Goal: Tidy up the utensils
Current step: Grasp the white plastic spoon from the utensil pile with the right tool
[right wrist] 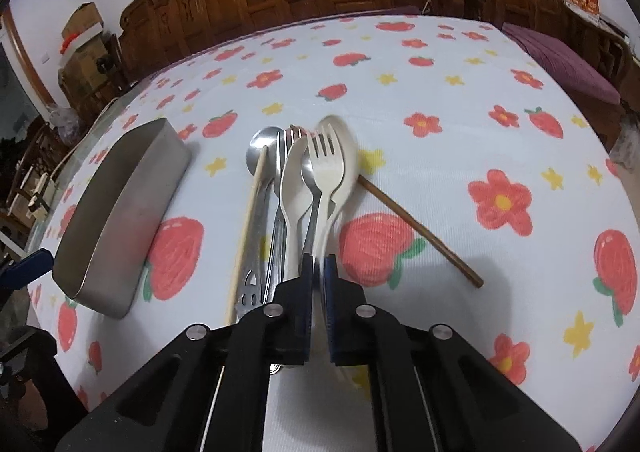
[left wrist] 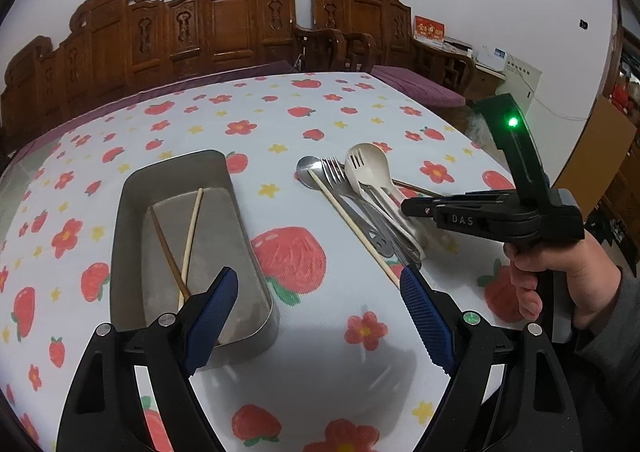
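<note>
A metal tray (left wrist: 132, 220) on the left holds a dark chopstick (left wrist: 166, 248) and a light chopstick (left wrist: 192, 232), crossed. To its right lies a pile of utensils: a white plastic fork (right wrist: 326, 168), white spoons (right wrist: 294, 192), metal forks and spoons (right wrist: 262, 150), a light chopstick (right wrist: 248, 224) and a dark chopstick (right wrist: 420, 230). My right gripper (right wrist: 319, 264) is shut on the white plastic fork's handle; it also shows in the left wrist view (left wrist: 406, 208). My left gripper (left wrist: 316, 284) is open and empty, just right of the tray's near end.
The table has a strawberry and flower cloth (left wrist: 320, 112). Carved wooden chairs (left wrist: 224, 20) stand behind it, with a purple cushion (left wrist: 416, 86) at the right. The tray also shows in the right wrist view (right wrist: 116, 212).
</note>
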